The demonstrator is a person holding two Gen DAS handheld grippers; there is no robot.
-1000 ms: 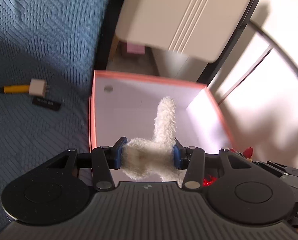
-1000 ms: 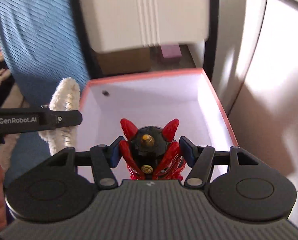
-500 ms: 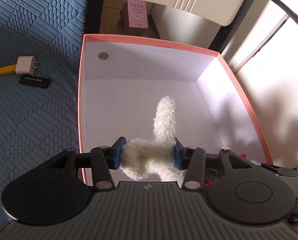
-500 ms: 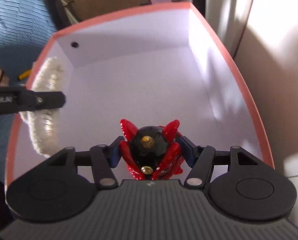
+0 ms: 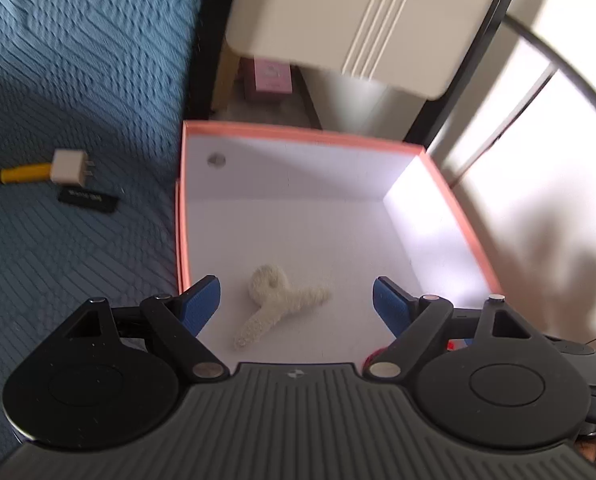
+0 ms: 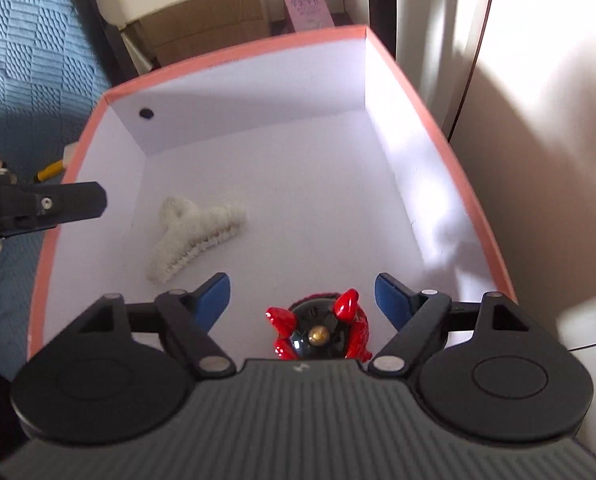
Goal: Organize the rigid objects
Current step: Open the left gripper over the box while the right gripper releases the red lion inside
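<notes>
Left wrist view, from the left: a yellow screwdriver, white charger plug and black stick lie on the blue bedspread, outside the pink box. The left gripper hangs spread wide above the fluffy white hair claw on the box floor. Further right, the right gripper is likewise parted over the red-and-black toy near the box's near wall. Lifting out carelessly, a finger could catch either item and drag it.
</notes>
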